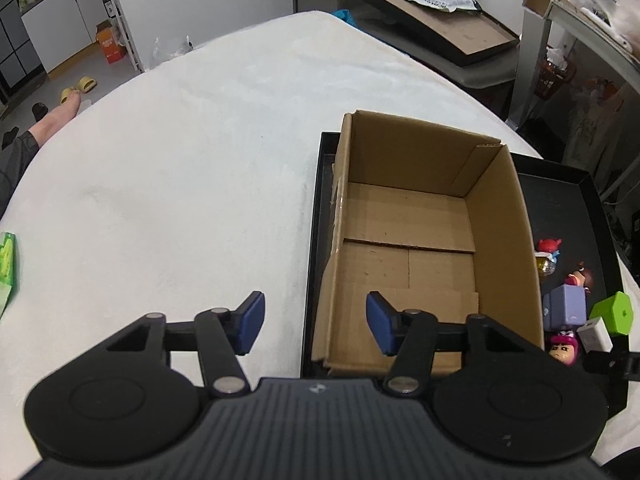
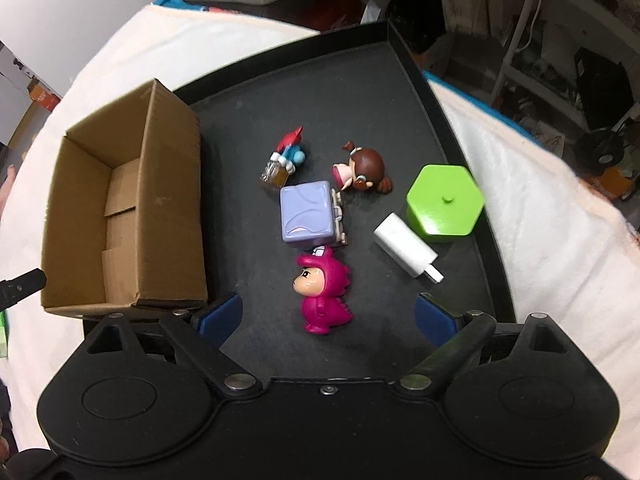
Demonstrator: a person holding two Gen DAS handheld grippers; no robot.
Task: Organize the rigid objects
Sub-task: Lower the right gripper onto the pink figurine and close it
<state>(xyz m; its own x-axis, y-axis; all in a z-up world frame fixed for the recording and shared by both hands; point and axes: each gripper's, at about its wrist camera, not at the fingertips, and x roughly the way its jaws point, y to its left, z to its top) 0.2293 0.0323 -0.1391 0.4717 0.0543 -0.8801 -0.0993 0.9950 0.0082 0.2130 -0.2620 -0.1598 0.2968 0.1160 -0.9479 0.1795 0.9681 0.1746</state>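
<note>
The box (image 1: 412, 240) stands open-topped with bare floor inside, its tall walls barring entry from the side. On the tray (image 2: 360, 80), the far half lies open. Nearer, toys crowd: the pink figure (image 2: 322, 294) touches the purple cube (image 2: 308, 214), and the charger (image 2: 406, 250) sits just beside the green block (image 2: 444, 204). A clear lane runs between box and toys.

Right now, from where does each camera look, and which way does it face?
Left wrist: sits behind the open left gripper, looking forward and down at the empty cardboard box; a bare foot shows far left.
Right wrist: sits behind the open right gripper, looking down at the pink figure on the black tray.
Shared: box, tray, toys.
</note>
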